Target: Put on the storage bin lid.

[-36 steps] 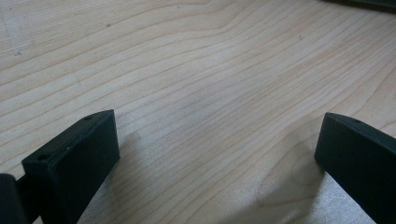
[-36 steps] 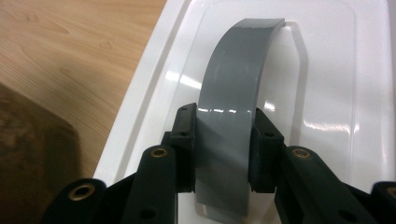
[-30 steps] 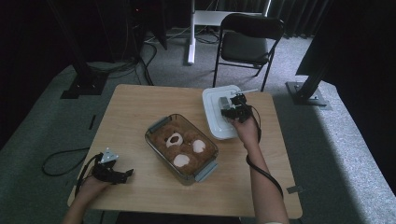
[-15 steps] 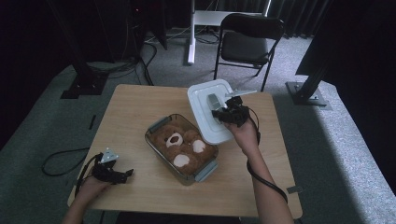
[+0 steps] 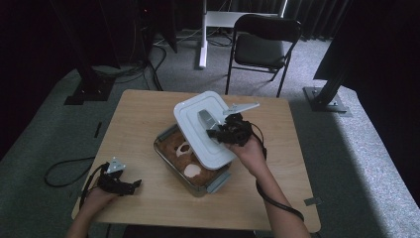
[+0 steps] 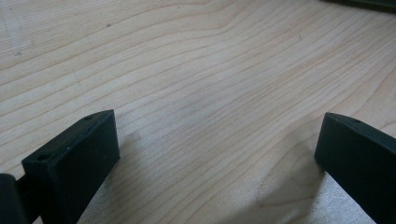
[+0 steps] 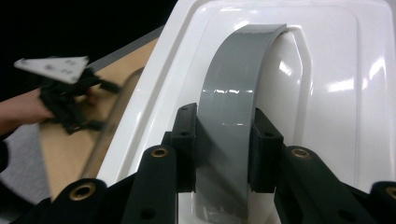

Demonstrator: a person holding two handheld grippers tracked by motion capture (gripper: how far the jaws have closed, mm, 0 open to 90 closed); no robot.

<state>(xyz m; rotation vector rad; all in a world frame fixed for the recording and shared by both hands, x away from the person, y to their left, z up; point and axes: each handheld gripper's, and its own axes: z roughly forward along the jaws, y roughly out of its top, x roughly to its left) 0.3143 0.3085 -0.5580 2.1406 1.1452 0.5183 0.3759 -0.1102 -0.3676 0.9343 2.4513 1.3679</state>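
We note the right gripper [image 7: 223, 156] jaws pinching the lid's [image 5: 195, 119] grey handle [image 7: 233, 93] above the dish [image 5: 168, 148]; left gripper [image 6: 215, 154] jaws spread over the bare surface [image 6: 196, 70].

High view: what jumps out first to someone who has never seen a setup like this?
The white lid held tilted in the air over the glass dish at mid-table, gripped by its grey tape handle in the right tool. Under it, the dish holds something brown with white patches. The left tool rests open near the table's front left corner, holding nothing.
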